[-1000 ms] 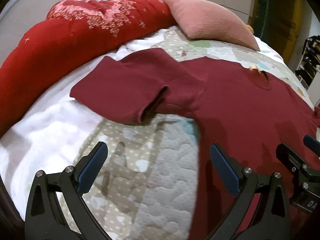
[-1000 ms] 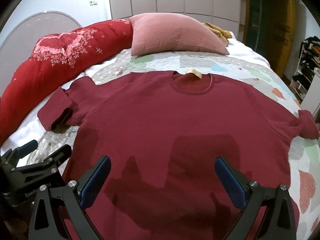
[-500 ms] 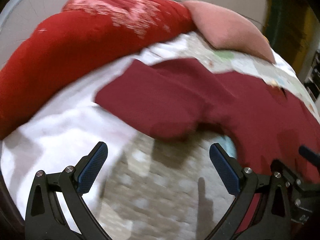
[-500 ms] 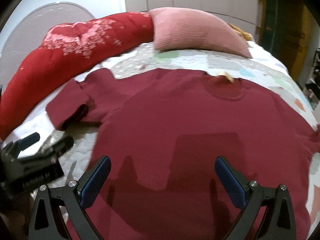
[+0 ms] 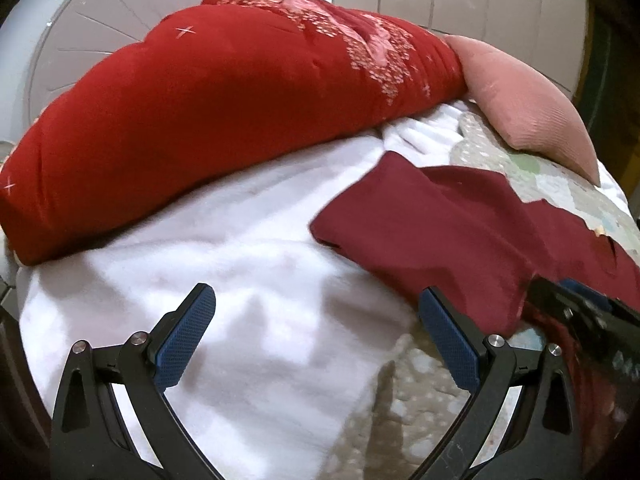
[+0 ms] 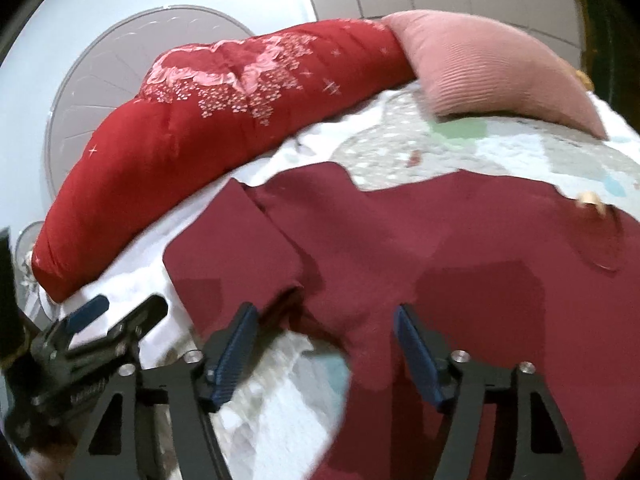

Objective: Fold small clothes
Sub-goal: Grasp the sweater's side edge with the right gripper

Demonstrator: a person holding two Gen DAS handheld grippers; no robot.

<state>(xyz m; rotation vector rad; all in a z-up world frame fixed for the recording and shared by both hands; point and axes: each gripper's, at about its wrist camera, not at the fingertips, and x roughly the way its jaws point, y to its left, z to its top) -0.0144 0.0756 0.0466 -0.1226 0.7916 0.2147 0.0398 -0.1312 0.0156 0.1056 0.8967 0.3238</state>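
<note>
- I have the dark red shirt (image 6: 460, 264) lying flat on the bed, chest spread over the patterned quilt (image 6: 500, 152), with its neckline out at about 3 o'clock in the right wrist view.
- Its sleeve (image 6: 236, 256) sticks out toward 10 o'clock from my right gripper, resting partly on the white blanket (image 5: 240, 264) and partly on the quilt.
- My right gripper (image 6: 324, 344) sits over the spot where the sleeve meets the body of the shirt. Its jaws have just been closing and now stand part-way apart; shirt cloth lies in the gap under them, but the blue pads (image 6: 236, 344) do not press on it.
- The picture is smeared there, so I can only say the tips look close to the cloth; touching or not, I cannot tell.
- My left gripper (image 5: 316, 340) has its fingers spread wide with nothing between them. It hangs above the white blanket, with the sleeve's cuff end at about 2 o'clock from it, near its right-hand finger.
- In the left wrist view the right gripper's black tip pokes in at 4 o'clock, over the shirt.
- A long red bolster (image 5: 224, 120) with a pale flower print runs along the far side of the bed from 9 to 12 o'clock.
- A pink pillow (image 6: 492, 68) leans against the bolster's end at about 1 o'clock.
- A round grey headboard (image 6: 120, 64) stands behind the bolster.
</note>
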